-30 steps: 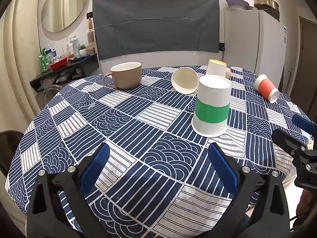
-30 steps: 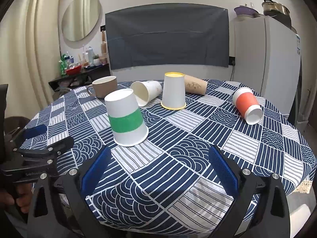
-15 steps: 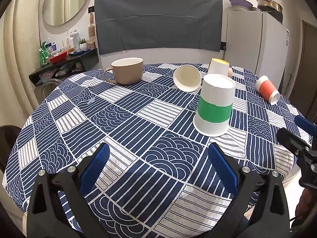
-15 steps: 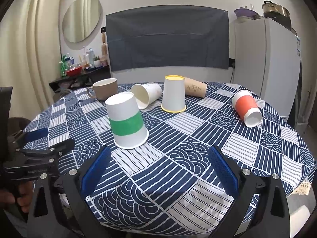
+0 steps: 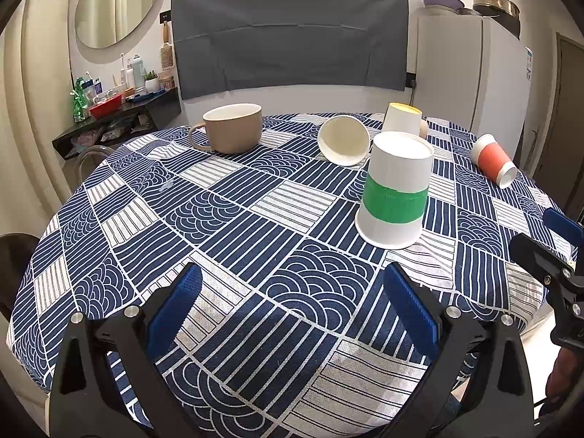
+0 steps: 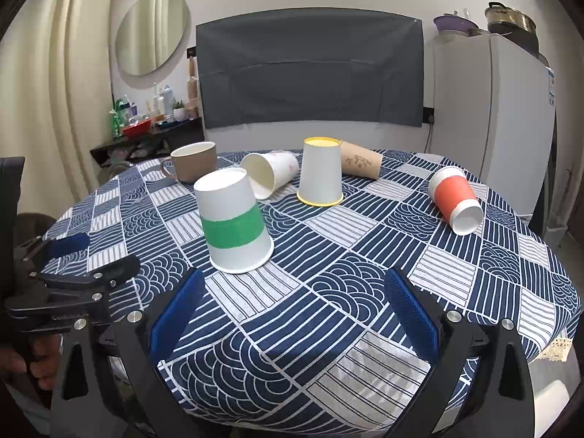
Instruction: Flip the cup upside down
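The cup with the green band [image 5: 396,189] stands mouth down on the tabletop [image 5: 226,219], with its flat bottom on top, and nothing is touching it. In the last second very little has changed: both views have only tipped and slid a tiny bit, so the room looks a little lower in the picture than before, and the green cup has not moved at all. The left gripper [image 5: 292,306] hangs over the near edge of the tabletop with its jaws wide open and nothing between them, and the green cup is ahead of it and a bit to its right, well apart. The right gripper [image 6: 292,308] is the same, jaws wide open and empty, with the green cup [image 6: 233,224] ahead and a bit to its left. Since the cup is already upside down and both grippers are back and empty, I think the flip is done and the hands are just pulling away or resting. Other cups are still about: a yellow-rimmed cup [image 6: 321,171] also stands mouth down, a white cup [image 6: 268,173], a brown cup [image 6: 361,163] and an orange cup [image 6: 454,199] lie on their sides, and a tan mug [image 6: 193,160] stands upright. If another cup needs flipping, the orange one looks easy for the right gripper to reach.
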`<state>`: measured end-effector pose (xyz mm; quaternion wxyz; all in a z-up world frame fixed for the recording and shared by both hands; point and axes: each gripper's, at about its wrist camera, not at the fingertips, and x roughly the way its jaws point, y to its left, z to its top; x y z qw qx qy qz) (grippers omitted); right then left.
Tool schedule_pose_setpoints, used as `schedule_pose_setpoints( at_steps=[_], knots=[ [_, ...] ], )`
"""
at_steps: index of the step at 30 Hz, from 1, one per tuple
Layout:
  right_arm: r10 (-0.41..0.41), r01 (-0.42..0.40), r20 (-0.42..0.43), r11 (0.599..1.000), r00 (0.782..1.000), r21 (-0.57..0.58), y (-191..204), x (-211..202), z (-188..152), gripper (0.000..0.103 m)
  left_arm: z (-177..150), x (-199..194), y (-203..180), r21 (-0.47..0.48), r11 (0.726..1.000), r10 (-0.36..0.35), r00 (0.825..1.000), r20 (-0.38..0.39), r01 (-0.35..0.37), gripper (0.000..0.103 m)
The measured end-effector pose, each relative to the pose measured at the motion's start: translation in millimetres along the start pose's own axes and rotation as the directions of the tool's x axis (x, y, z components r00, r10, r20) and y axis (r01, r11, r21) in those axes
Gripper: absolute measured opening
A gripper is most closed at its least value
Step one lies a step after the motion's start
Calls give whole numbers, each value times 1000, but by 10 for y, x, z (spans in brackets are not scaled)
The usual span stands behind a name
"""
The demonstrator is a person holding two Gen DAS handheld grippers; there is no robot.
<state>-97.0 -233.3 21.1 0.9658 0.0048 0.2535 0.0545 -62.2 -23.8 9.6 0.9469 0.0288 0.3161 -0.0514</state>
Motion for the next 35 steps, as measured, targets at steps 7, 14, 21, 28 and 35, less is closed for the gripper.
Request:
schedule_pose_setpoints(
  at_steps=[7,14,21,28,35],
  knots=[
    [1,-1,2,1000,1000,9,-3,20,-5,95,-1,16,19,5,1000,17,1000,-14,-17,97],
    [13,-13,-2,1000,1000,-2,21,21,-16,95,3,12,8,7,1000,10,1000,-13,-10,97],
    [28,-28,-7,1000,1000,-8,39,26,-18,95,-1,13,-5,14,1000,5,1000,-15,-5,97],
    [23,-23,-14,1000,1000,-10,44,49,-16,95,9,17,30,0,1000,24,1000,-15,-24,97],
    [25,-25,-11,1000,1000,3,23,42,-21,95,10,19,80,-23,999,31,999,-16,-31,97]
  ],
)
